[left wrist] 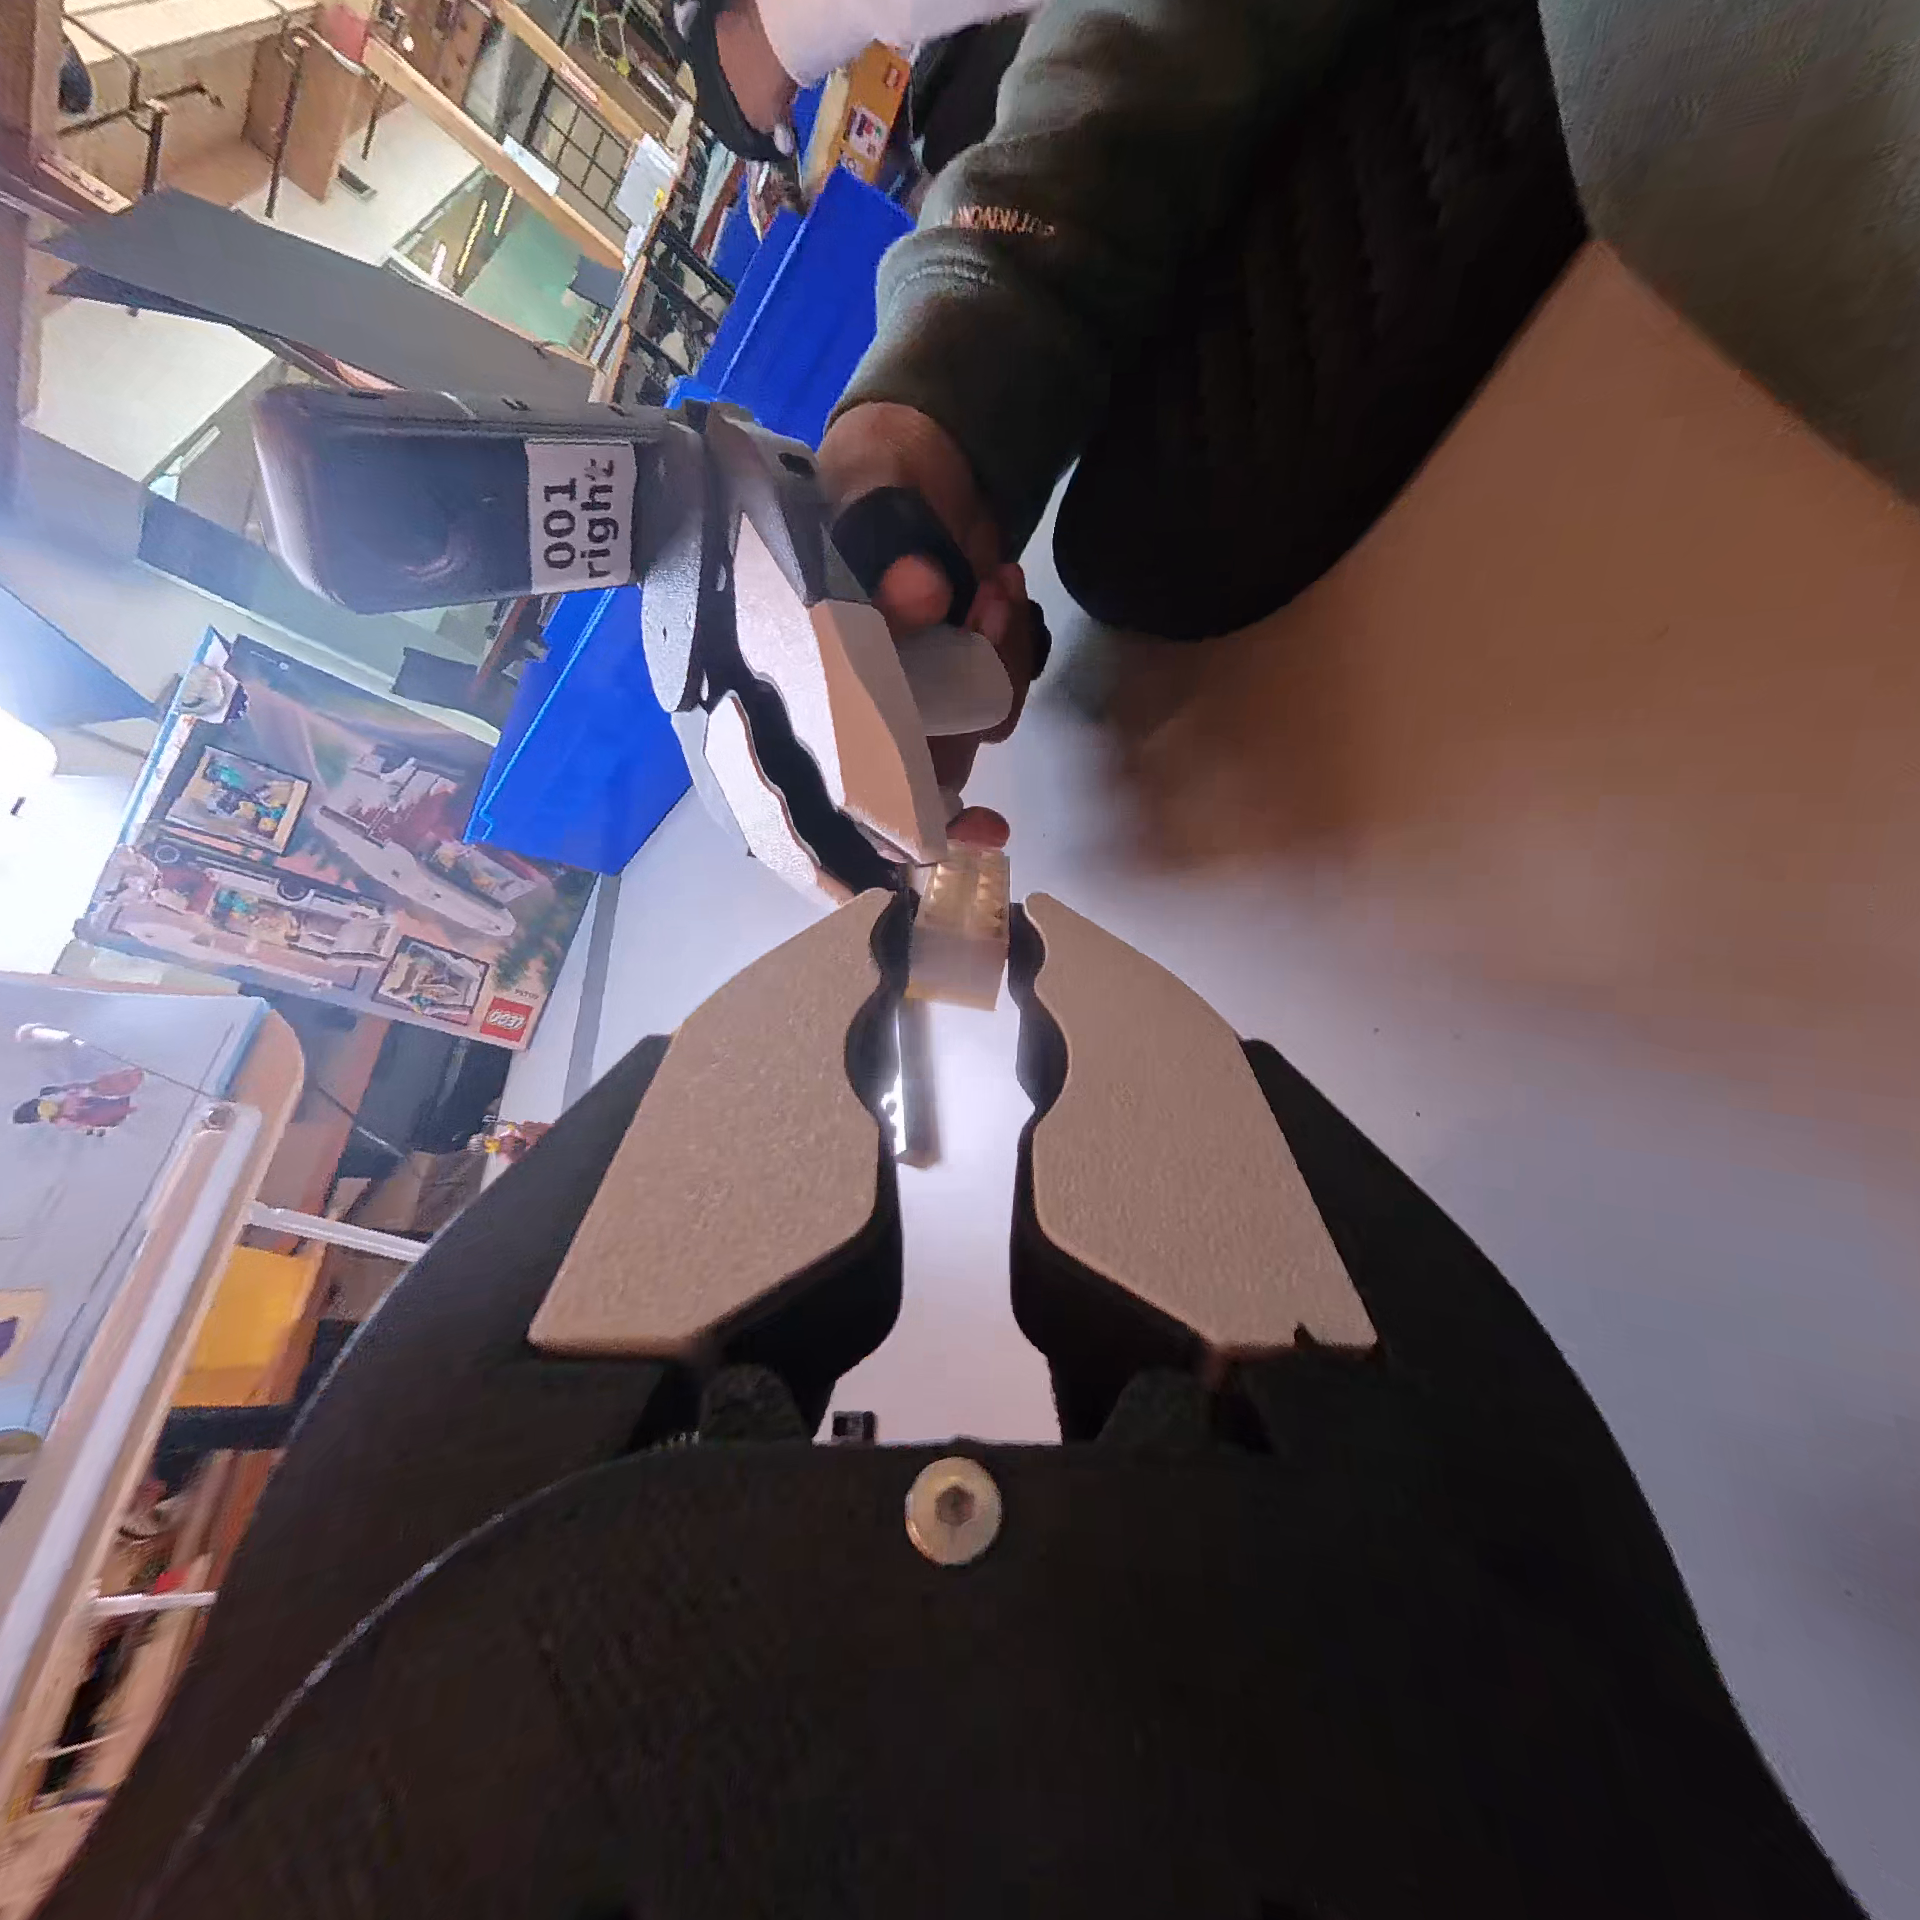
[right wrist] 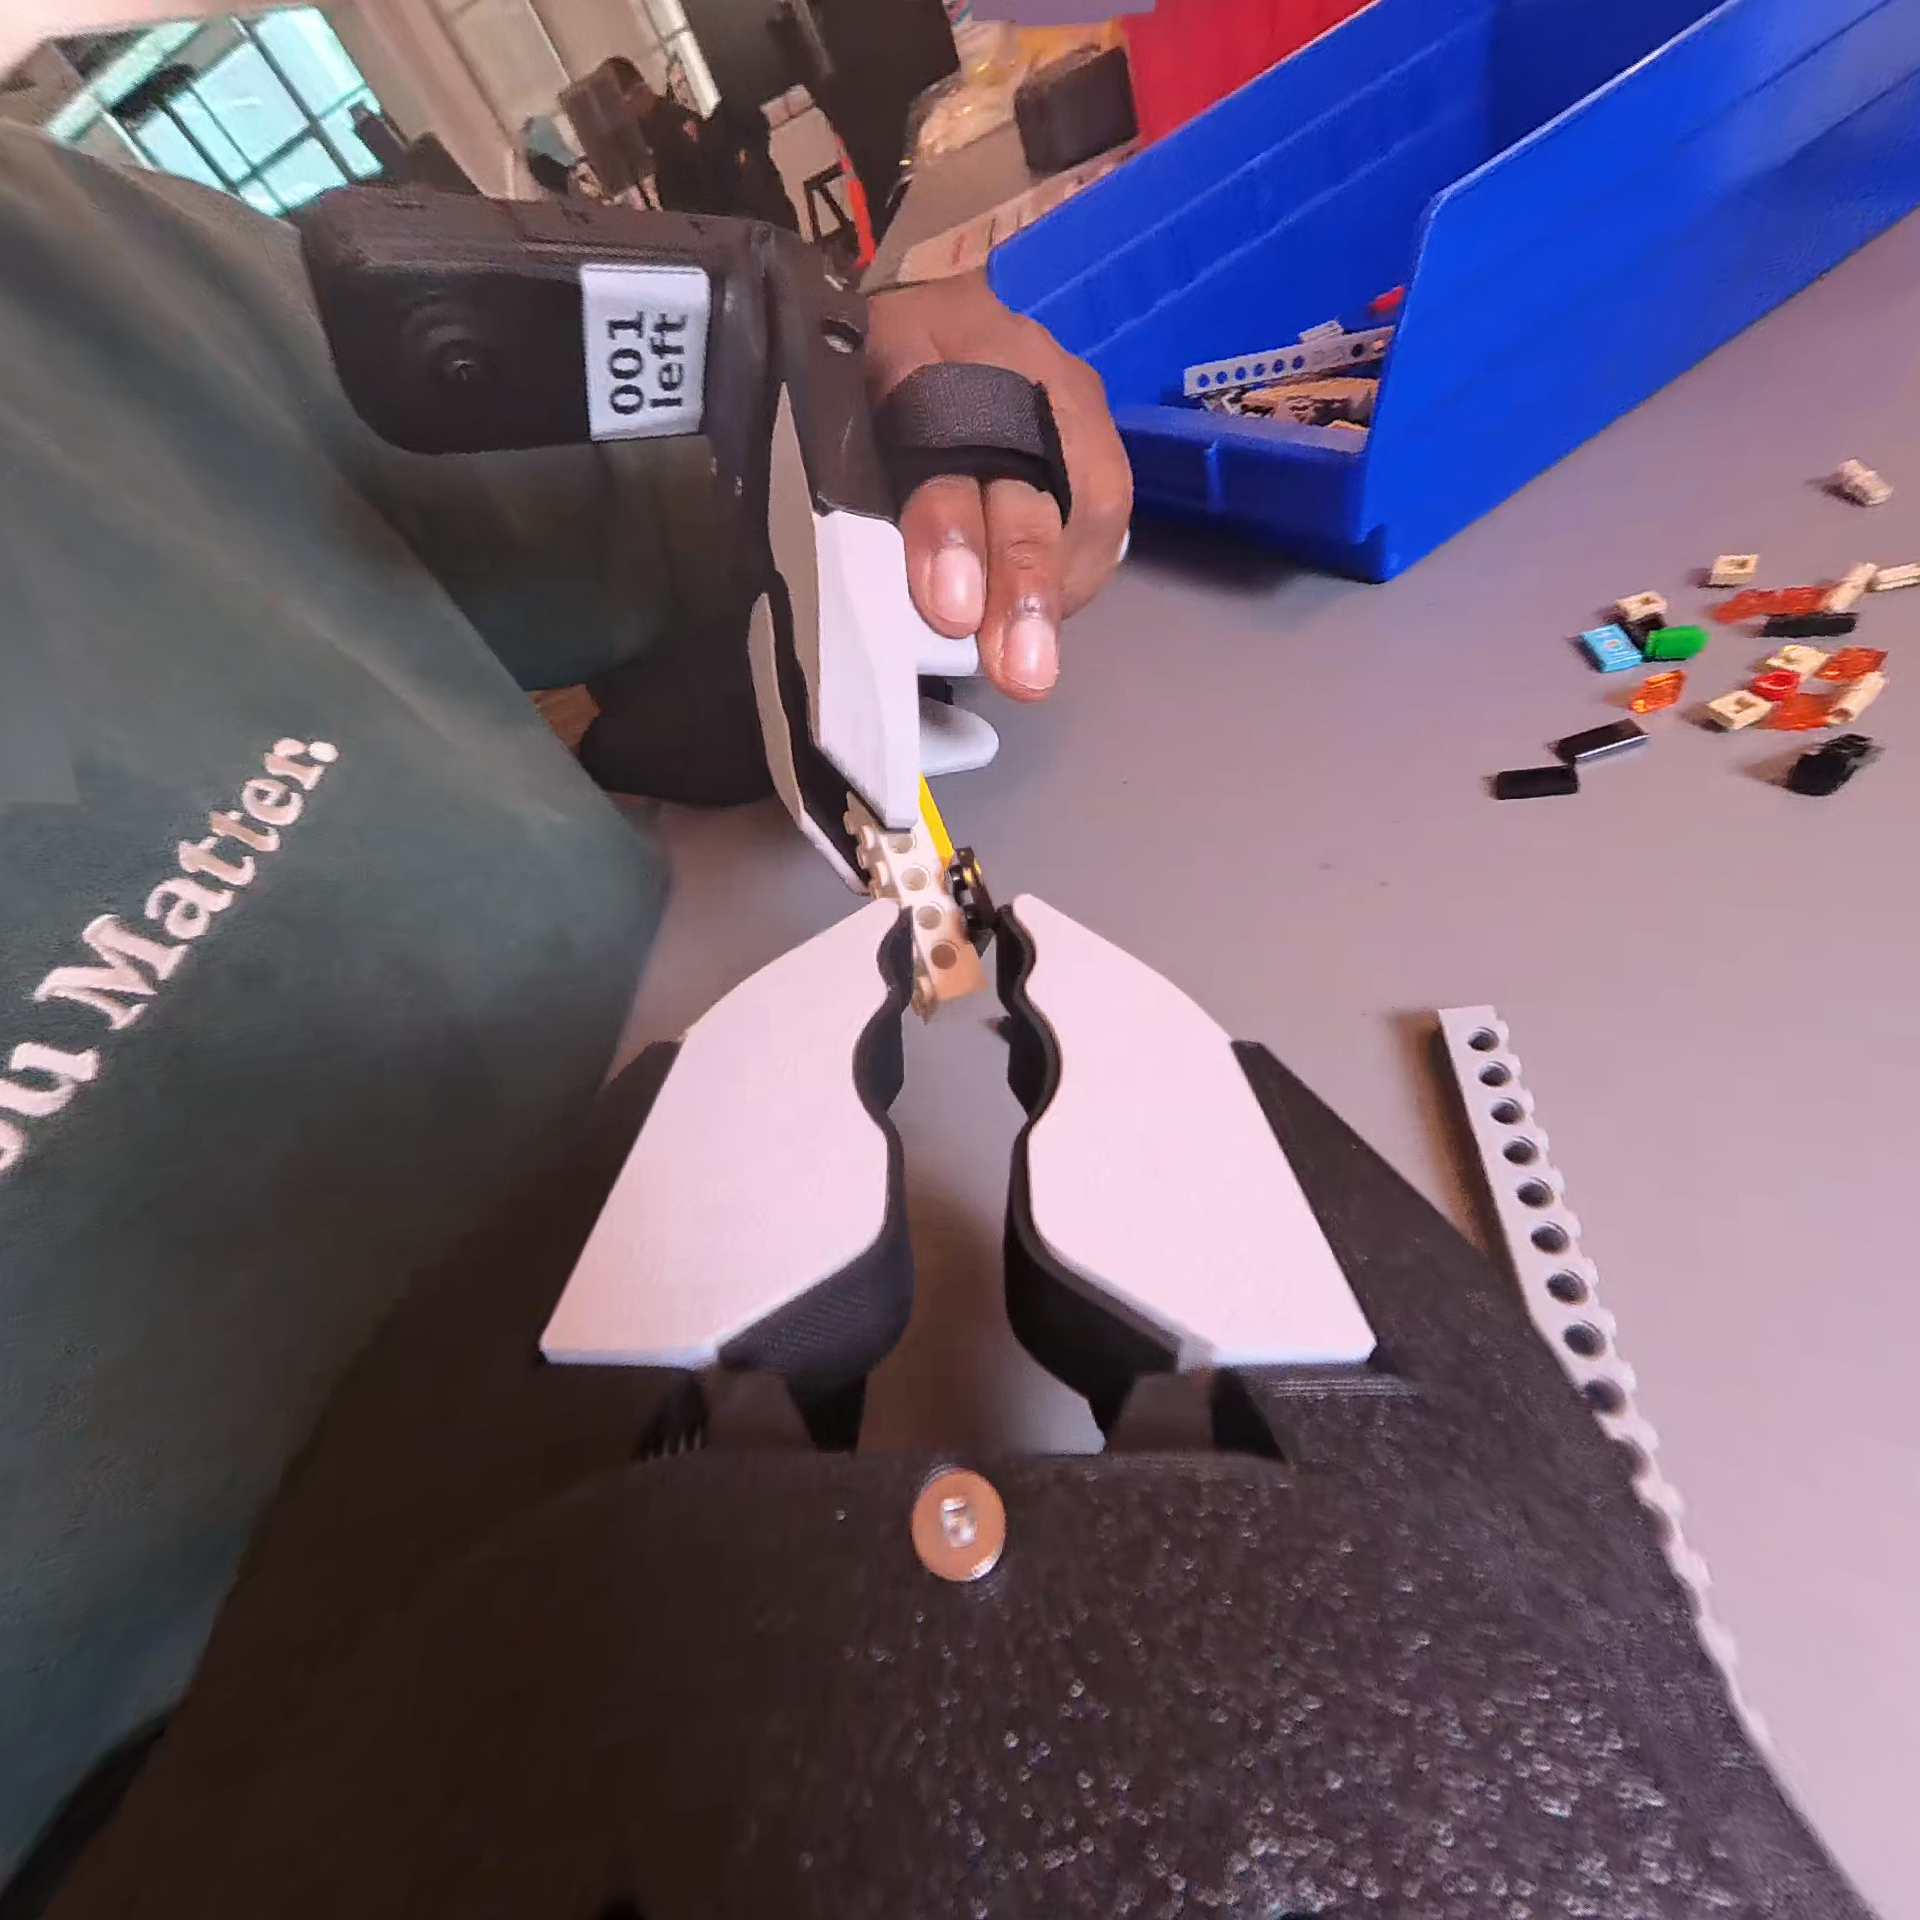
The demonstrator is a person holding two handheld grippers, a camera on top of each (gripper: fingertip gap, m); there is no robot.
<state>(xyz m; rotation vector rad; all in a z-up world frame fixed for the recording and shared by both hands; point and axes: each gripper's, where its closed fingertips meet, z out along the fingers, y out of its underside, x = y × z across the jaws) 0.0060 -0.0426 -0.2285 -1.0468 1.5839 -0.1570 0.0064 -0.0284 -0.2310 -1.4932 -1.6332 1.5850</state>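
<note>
On a grey table (right wrist: 1351, 935) by a blue bin (right wrist: 1558, 260), both tools (left wrist: 956, 914) (right wrist: 951, 920) grip one white holed beam (right wrist: 930, 925).

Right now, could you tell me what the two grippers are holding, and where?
Both grip one small white holed brick: the left gripper its far end, the right gripper its near end.

A white label (left wrist: 579, 516) printed with black characters is sitting on the camera (left wrist: 416, 499) of the right gripper (left wrist: 896, 868). A matching label (right wrist: 646, 351) is showing on the camera (right wrist: 468, 343) of the left gripper (right wrist: 883, 844). White embroidered lettering (right wrist: 177, 935) is running across the green sweatshirt (right wrist: 208, 623), and faint small lettering (left wrist: 987, 213) is running along its cuff. A picture-covered box (left wrist: 312, 852) beyond the bench (left wrist: 1351, 1143) is bearing a red logo (left wrist: 511, 1019) with small print beside it.
</note>
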